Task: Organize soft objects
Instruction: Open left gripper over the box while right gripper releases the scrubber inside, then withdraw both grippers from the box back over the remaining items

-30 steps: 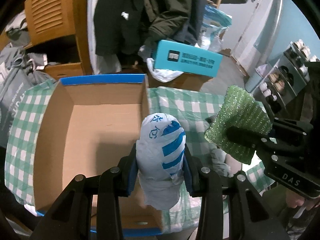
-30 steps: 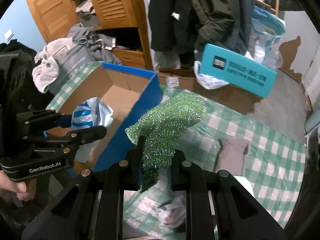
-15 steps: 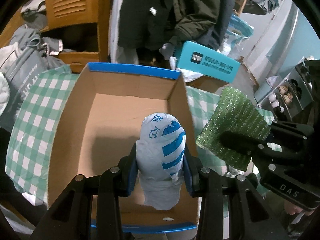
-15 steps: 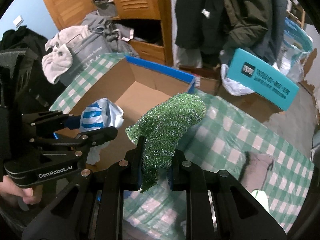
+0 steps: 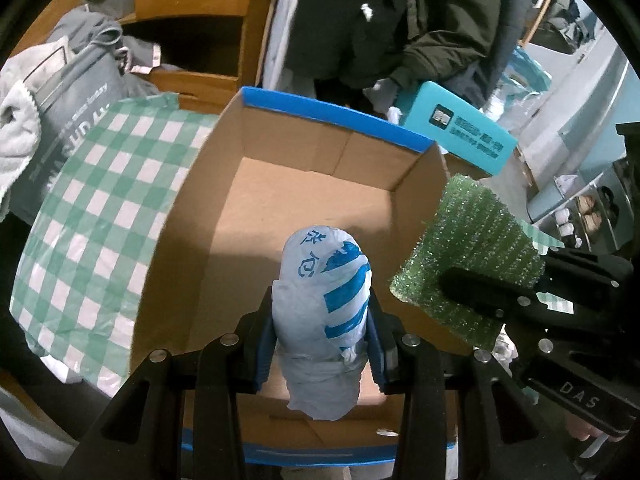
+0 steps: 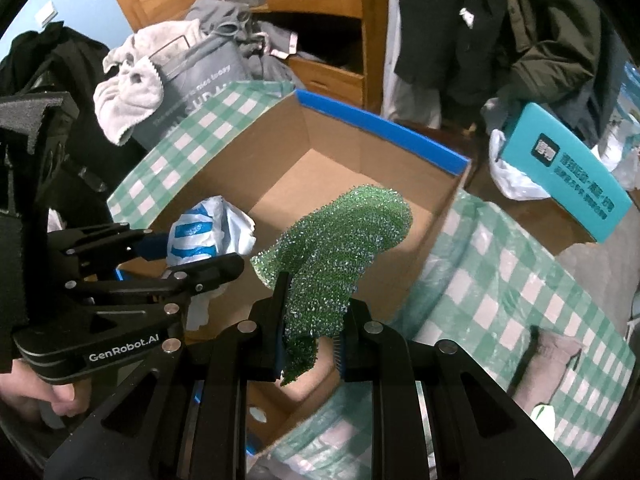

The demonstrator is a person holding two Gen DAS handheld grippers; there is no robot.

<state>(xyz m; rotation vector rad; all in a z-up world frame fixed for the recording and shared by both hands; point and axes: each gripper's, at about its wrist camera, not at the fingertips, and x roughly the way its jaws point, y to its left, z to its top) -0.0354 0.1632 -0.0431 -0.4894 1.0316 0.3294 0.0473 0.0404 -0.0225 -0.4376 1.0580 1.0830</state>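
both tongs [image 5: 320, 320] [image 6: 312, 320] clamped, side by side

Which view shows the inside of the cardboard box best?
Left wrist: it looks down into the cardboard box, showing the bare floor and all four walls, with the plastic bag in the left gripper above it. Right wrist sees the box obliquely, partly hidden by the green scrubber.

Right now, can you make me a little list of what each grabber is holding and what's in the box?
left gripper: shut on the blue-striped plastic bag, held above the box floor
right gripper: shut on the sparkly green cloth, near the box's right wall
cardboard box: open, blue rim, nothing visible on its floor
tablecloth: green and white checks, under the box
teal box: beyond the table
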